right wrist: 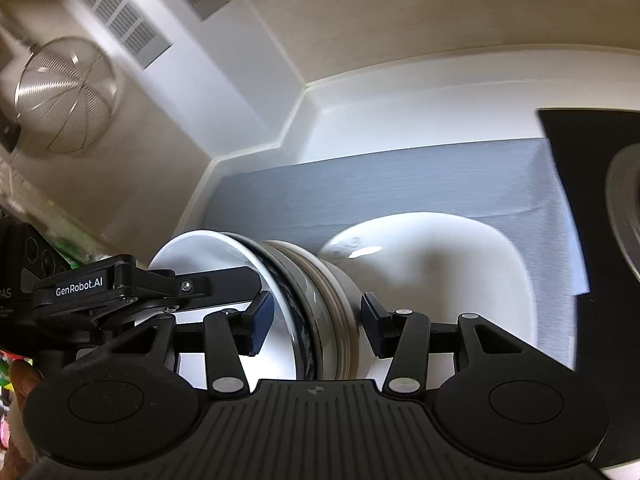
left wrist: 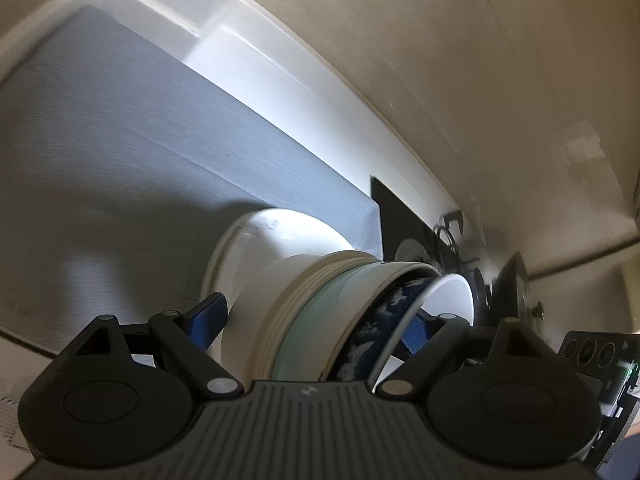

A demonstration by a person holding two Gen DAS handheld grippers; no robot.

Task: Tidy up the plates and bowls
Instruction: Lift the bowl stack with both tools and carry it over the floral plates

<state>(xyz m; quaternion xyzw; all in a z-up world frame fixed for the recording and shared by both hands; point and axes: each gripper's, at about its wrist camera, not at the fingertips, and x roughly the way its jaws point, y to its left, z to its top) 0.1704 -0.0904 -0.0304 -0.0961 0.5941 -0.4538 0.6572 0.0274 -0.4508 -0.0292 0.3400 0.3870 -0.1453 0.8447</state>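
Between both my tongs, low in each frame, sits a stack of bowls (left wrist: 320, 320): left tongs (left wrist: 312, 320) pinching it, right tongs (right wrist: 316, 324) spread around it.

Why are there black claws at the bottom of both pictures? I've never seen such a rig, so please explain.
The claws are two-finger grippers that a person holds, one in each hand. Each carries a wide-angle camera looking along its fingers, so one picture comes from the left gripper and the other from the right gripper. Both straddle the same stack of bowls from opposite sides. The stack is nested, white outside with a blue patterned bowl inside. The left one seems to clamp it; whether the right one's pads touch is unclear. Beyond lies a white plate on a grey mat. A wire strainer hangs at upper left.
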